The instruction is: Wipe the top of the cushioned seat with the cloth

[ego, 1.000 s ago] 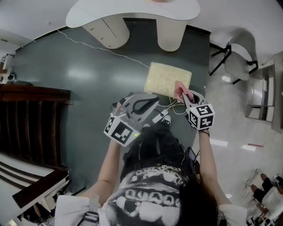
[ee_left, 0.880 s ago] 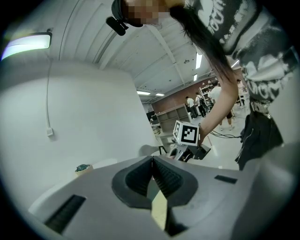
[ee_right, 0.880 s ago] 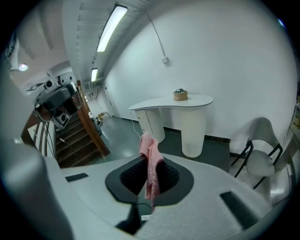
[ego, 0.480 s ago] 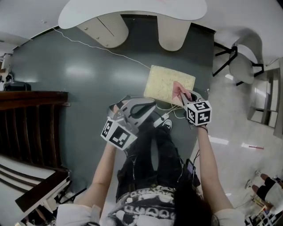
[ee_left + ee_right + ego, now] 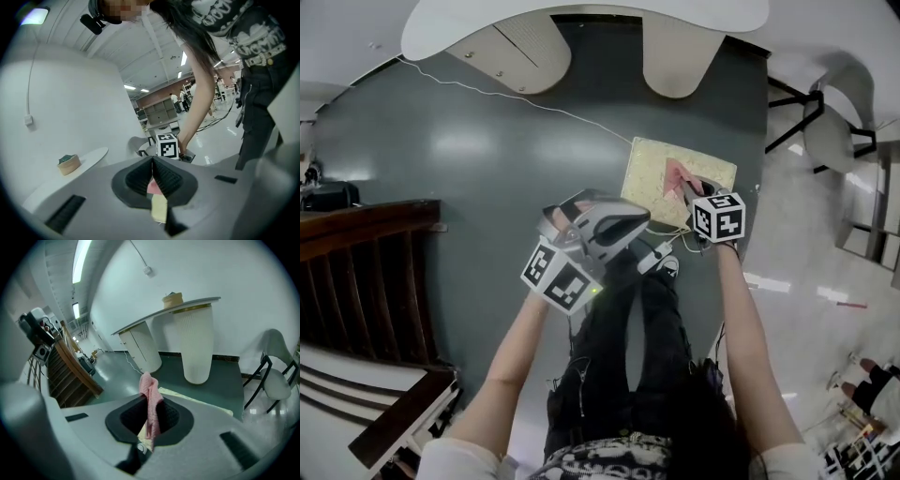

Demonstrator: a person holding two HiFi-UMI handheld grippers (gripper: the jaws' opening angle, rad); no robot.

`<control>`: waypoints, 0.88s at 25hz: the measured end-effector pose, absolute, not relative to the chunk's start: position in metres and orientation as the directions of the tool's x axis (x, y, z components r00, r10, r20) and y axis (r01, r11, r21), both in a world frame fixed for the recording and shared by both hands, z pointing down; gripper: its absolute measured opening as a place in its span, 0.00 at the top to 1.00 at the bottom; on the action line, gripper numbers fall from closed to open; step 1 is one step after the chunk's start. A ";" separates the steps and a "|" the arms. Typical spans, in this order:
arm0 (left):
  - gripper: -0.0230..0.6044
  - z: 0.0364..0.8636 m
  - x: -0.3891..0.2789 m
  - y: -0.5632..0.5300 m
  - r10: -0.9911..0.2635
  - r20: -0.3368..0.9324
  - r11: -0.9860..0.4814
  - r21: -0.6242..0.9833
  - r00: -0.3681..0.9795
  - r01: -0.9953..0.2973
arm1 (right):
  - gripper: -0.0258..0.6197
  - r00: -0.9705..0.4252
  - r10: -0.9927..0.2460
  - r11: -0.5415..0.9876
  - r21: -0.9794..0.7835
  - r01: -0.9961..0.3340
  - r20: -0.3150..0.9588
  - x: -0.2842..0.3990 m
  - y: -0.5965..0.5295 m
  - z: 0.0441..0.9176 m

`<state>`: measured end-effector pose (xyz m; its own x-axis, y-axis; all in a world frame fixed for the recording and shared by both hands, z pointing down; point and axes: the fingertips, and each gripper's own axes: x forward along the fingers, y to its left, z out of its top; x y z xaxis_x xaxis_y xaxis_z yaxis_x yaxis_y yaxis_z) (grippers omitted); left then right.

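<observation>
A dark grey-green glossy floor [image 5: 487,159] fills most of the head view, with a white curved-top table [image 5: 581,14] on pale ribbed pedestal legs at its far edge. Nearer the person, a pale yellow square cushioned seat [image 5: 652,169] lies low on that floor, just ahead of the person's feet. The right gripper [image 5: 150,404] reaches over the seat's near right part, its jaws clamped on a small pink textured cloth [image 5: 150,394] that stands up crumpled above the jaw tips and hangs down between them; from the head view the cloth [image 5: 673,173] lies against the top of the seat. The left gripper [image 5: 153,161] hangs beside the seat's near left corner, jaws pressed together with nothing between them.
</observation>
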<state>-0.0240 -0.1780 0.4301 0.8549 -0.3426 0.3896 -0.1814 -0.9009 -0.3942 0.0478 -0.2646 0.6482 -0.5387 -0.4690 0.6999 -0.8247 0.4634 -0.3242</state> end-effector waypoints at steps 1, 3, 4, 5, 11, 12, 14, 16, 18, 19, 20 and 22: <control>0.96 0.438 -0.027 -0.181 -0.332 0.395 -0.904 -0.394 0.857 -0.168 | 0.94 -0.536 -0.459 0.470 -0.318 -0.823 0.709 0.042 -0.269 0.658; 0.95 0.453 -0.034 -0.189 -0.313 0.405 -0.908 -0.393 0.859 -0.146 | 0.94 -0.529 -0.439 0.484 -0.305 -0.820 0.726 0.032 -0.279 0.679; 0.96 0.460 -0.038 -0.194 -0.308 0.411 -0.908 -0.396 0.858 -0.136 | 0.94 -0.524 -0.431 0.489 -0.299 -0.820 0.734 0.027 -0.284 0.689; 0.95 0.467 -0.042 -0.198 -0.303 0.418 -0.908 -0.400 0.856 -0.126 | 0.94 -0.520 -0.424 0.490 -0.294 -0.820 0.742 0.023 -0.289 0.700; 0.95 0.505 -0.073 -0.229 -0.287 0.459 -0.910 -0.404 0.841 -0.090 | 0.94 -0.498 -0.403 0.440 -0.314 -0.841 0.768 -0.001 -0.315 0.751; 0.95 0.510 -0.076 -0.234 -0.288 0.461 -0.911 -0.403 0.840 -0.091 | 0.94 -0.497 -0.402 0.431 -0.320 -0.844 0.769 -0.006 -0.318 0.758; 0.96 0.518 -0.080 -0.240 -0.290 0.460 -0.912 -0.400 0.839 -0.095 | 0.94 -0.499 -0.400 0.422 -0.329 -0.845 0.769 -0.014 -0.324 0.770; 0.96 0.527 -0.082 -0.240 -0.287 0.462 -0.914 -0.393 0.839 -0.096 | 0.94 -0.500 -0.396 0.418 -0.333 -0.845 0.771 -0.021 -0.326 0.783; 0.95 0.535 -0.083 -0.238 -0.280 0.469 -0.918 -0.386 0.837 -0.091 | 0.94 -0.491 -0.390 0.415 -0.328 -0.849 0.779 -0.025 -0.328 0.795; 0.96 0.538 -0.083 -0.237 -0.276 0.474 -0.920 -0.383 0.836 -0.087 | 0.94 -0.484 -0.386 0.414 -0.322 -0.852 0.785 -0.026 -0.329 0.801; 0.95 0.541 -0.083 -0.236 -0.272 0.478 -0.921 -0.380 0.835 -0.082 | 0.94 -0.475 -0.382 0.414 -0.313 -0.855 0.793 -0.025 -0.330 0.807; 0.95 0.546 -0.083 -0.234 -0.260 0.484 -0.925 -0.372 0.836 -0.073 | 0.94 -0.453 -0.377 0.414 -0.291 -0.863 0.808 -0.019 -0.330 0.817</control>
<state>-0.0827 -0.2336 0.5457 0.8355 -0.2601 0.4840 -0.0727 -0.9254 -0.3720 -0.0193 -0.3298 0.8171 -0.4532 -0.3770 0.8078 -0.8627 0.4136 -0.2910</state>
